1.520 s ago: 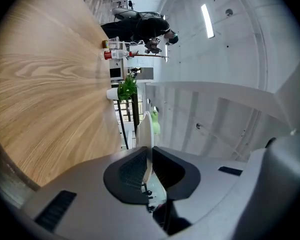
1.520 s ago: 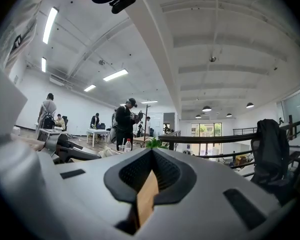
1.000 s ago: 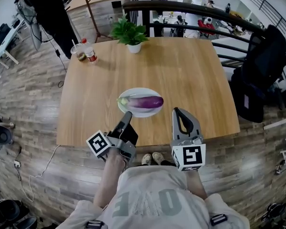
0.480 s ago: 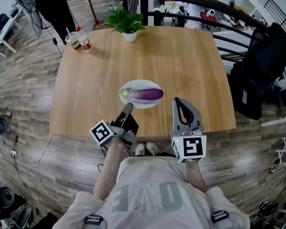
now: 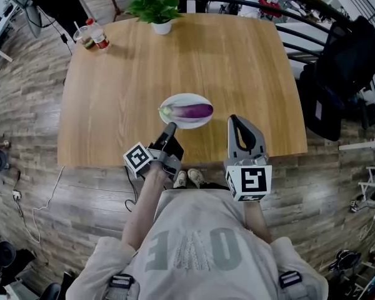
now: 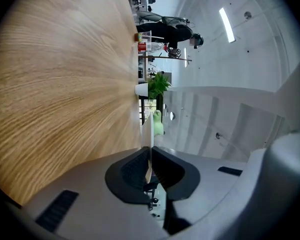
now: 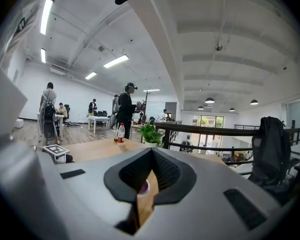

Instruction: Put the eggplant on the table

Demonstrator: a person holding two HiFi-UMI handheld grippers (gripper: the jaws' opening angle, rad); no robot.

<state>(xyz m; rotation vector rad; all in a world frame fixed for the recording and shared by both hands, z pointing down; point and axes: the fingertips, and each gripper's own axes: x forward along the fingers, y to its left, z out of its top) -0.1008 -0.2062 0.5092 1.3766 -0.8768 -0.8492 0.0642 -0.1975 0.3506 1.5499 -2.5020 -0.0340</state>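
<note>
A purple eggplant (image 5: pixel 190 110) with a green stem lies on a white plate (image 5: pixel 177 99) near the front of the wooden table (image 5: pixel 125 74). My left gripper (image 5: pixel 170 129), rolled on its side, is shut and empty, its tip just short of the plate's near-left rim. In the left gripper view the left gripper (image 6: pixel 150 148) looks low along the tabletop at the plate's edge (image 6: pixel 146 129). My right gripper (image 5: pixel 235 119) is shut and empty, to the right of the plate. In the right gripper view the eggplant (image 7: pixel 143 187) peeks through below the closed tips of the right gripper (image 7: pixel 151 151).
A potted plant (image 5: pixel 153 8) stands at the table's far edge, a bottle (image 5: pixel 100 37) and a cup (image 5: pixel 83 36) at the far left corner. A black railing (image 5: pixel 300 8) and a dark bag (image 5: pixel 344 74) are to the right. People stand further off.
The left gripper has sunk towards the table's height near the plate. The right gripper has edged forward a little beside the plate. Both stay shut and the eggplant has not moved.
</note>
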